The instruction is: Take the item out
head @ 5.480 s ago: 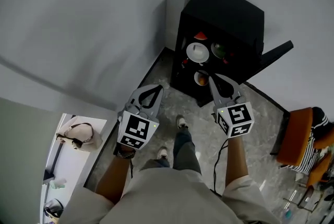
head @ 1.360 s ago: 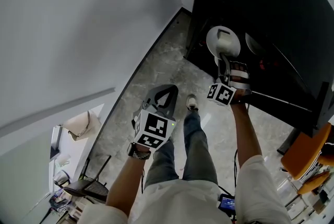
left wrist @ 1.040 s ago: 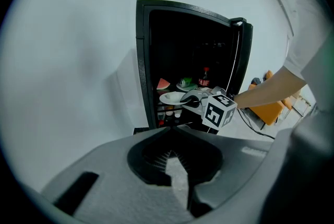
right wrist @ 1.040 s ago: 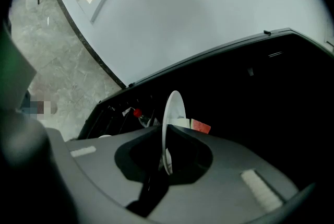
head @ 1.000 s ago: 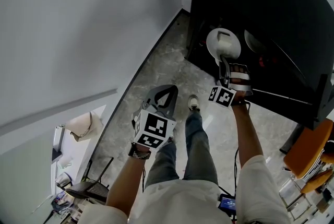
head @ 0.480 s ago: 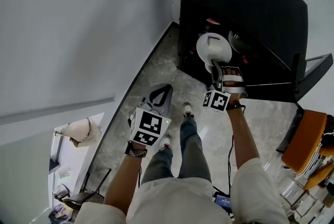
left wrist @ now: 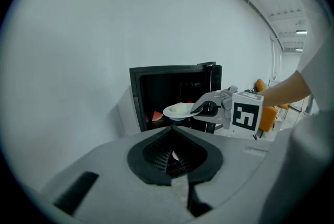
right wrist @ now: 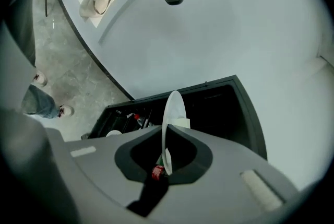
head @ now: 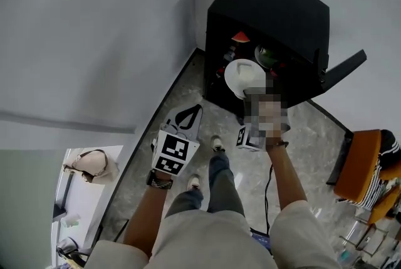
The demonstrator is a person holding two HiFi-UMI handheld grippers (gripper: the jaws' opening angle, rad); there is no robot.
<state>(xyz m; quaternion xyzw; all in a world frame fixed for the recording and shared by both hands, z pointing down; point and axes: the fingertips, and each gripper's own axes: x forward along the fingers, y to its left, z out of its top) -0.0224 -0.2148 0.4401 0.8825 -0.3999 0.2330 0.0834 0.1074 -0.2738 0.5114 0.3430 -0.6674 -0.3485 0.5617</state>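
A white plate [head: 244, 78] with a pale block on it hangs level in front of the open black cabinet [head: 276, 7]. My right gripper [left wrist: 202, 109] is shut on the plate's [left wrist: 179, 110] near rim; a mosaic patch covers it in the head view. In the right gripper view the plate [right wrist: 170, 113] runs edge-on between the jaws of the right gripper [right wrist: 166, 139]. My left gripper [head: 186, 118] hangs lower left over the floor, well apart from the cabinet. In its own view the left gripper [left wrist: 171, 131] has its tips together and holds nothing.
Inside the cabinet stay a red watermelon slice [head: 241, 37], a green bowl [head: 265, 56] and a red bottle [right wrist: 136, 119]. The cabinet door [head: 341, 67] swings open to the right. An orange chair [head: 362, 167] stands at right, a bag [head: 86, 164] at lower left.
My right gripper has drawn the plate back out of the cabinet's front, and the view has pulled away from the cabinet. The left gripper keeps its place beside my legs.
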